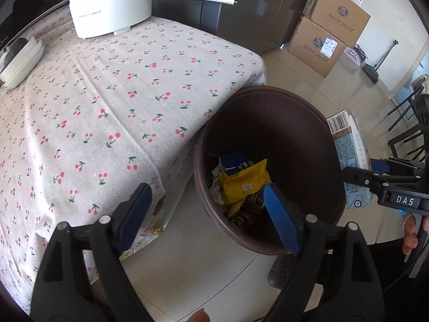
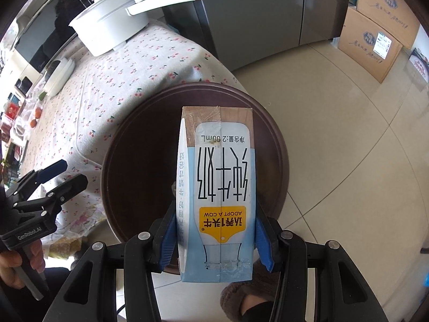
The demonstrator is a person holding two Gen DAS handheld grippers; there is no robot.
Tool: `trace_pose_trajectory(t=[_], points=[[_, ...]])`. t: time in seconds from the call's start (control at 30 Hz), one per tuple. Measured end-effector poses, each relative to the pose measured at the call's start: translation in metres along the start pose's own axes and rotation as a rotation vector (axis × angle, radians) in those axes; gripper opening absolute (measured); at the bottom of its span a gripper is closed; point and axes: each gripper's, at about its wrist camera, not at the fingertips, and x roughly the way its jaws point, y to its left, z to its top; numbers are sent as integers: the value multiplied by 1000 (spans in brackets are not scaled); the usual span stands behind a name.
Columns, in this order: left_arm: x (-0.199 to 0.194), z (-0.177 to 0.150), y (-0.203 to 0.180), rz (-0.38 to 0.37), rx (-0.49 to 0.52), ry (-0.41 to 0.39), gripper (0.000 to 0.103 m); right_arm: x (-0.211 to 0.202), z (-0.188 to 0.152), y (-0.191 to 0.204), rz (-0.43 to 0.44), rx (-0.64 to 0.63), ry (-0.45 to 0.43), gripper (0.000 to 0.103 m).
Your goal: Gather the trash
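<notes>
Right gripper (image 2: 215, 244) clamped on carton (image 2: 217, 196) at its lower side walls, ahead over bin (image 2: 278, 145). Probably light, thin-walled, crushable; a mild side squeeze should suffice. Left gripper (image 1: 206, 214) wide apart, holding nothing, beside bin.

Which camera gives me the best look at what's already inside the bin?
Left wrist: it looks into the brown bin, showing a yellow packet and blue box. In the right wrist view, the milk carton blocks the interior.
</notes>
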Motion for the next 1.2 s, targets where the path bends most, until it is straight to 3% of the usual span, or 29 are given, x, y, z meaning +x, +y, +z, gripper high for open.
trace_pose_trajectory(t=[0.1,0.13,0.17,0.2,0.43,0.73,0.97,1.2], points=[[-7,-5,9,25,-19,-7,89,-1,2,8,-3,-17,-17,52],[-9,-7,11,35,-25,-13,94,-2,3,11,-14,-19,-31,62],[-12,-10,14,51,-36,-18,98,-3,4,13,-35,-25,-38,82],[-16,-13,17,67,-49,-25,100,-3,4,16,-50,-29,-44,87],[-39,-38,32,163,-118,-45,102,-14,-3,34,-71,-53,-89,88],[-84,-77,44,243,-187,-144,102,-42,-40,79,-102,-158,-220,95],[-106,-102,60,363,-251,-237,102,-52,-65,105,-125,-193,-293,95],[-117,-115,66,367,-299,-270,102,-58,-74,123,-123,-206,-353,95]])
